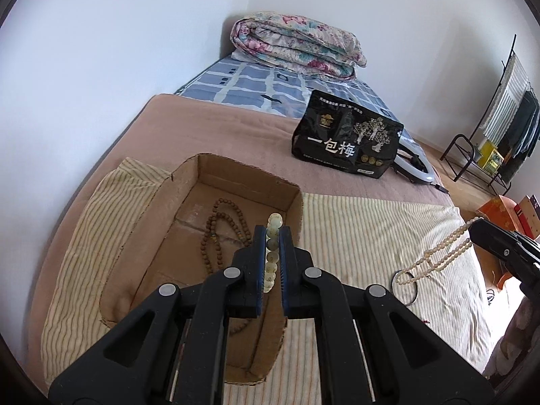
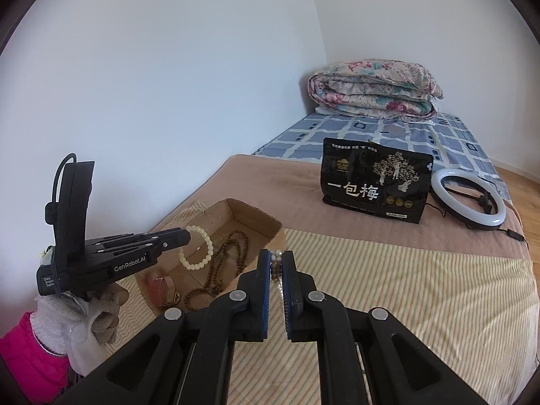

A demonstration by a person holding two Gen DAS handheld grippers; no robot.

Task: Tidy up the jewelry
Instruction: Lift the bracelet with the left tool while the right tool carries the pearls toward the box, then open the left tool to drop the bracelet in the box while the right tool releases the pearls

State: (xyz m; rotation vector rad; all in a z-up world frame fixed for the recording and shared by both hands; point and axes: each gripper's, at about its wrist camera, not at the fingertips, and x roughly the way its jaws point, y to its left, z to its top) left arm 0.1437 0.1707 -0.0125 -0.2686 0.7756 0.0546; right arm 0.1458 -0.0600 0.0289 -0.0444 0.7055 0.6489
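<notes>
Left gripper (image 1: 272, 236), nearest the lens, is closed on a pale bracelet (image 1: 272, 253), its blue-padded jaws pinching the loop edge-on so the beads stack in a line running from 6 to 12 o'clock between them. It hangs over the cardboard box (image 1: 189, 182), toward the right-hand wall. In the right wrist view the same bracelet (image 2: 197, 248) dangles as an open ring from the gripper's tip above the box's middle, its plane roughly upright.

A brown bead necklace (image 1: 219, 236) already lies coiled on the box floor, its long axis running from 6 to 12 o'clock in the left view; a reddish item (image 2: 162, 288) sits in the near corner, too small to identify.

Right gripper (image 2: 276, 263) is clamped on a cream necklace (image 1: 435, 256), whose doubled strands sag from the gripper at 3 o'clock in the left view down toward the striped cloth (image 1: 371, 229) on the bed (image 1: 202, 128), slanting from upper right to lower left. Its lower end sits by a dark ring (image 1: 405, 287) on the cloth; whether they touch cannot be told.

The step in hand looks to be dropping the bracelet into the box. Done well, that likely means lowering it close to the floor, in bare cardboard beside the brown necklace rather than on it, then opening the jaws fully so no bead snags a pad. The cream necklace should probably be lifted clear of the cloth before it travels, lest its trailing loop drag or catch the box rim.
</notes>
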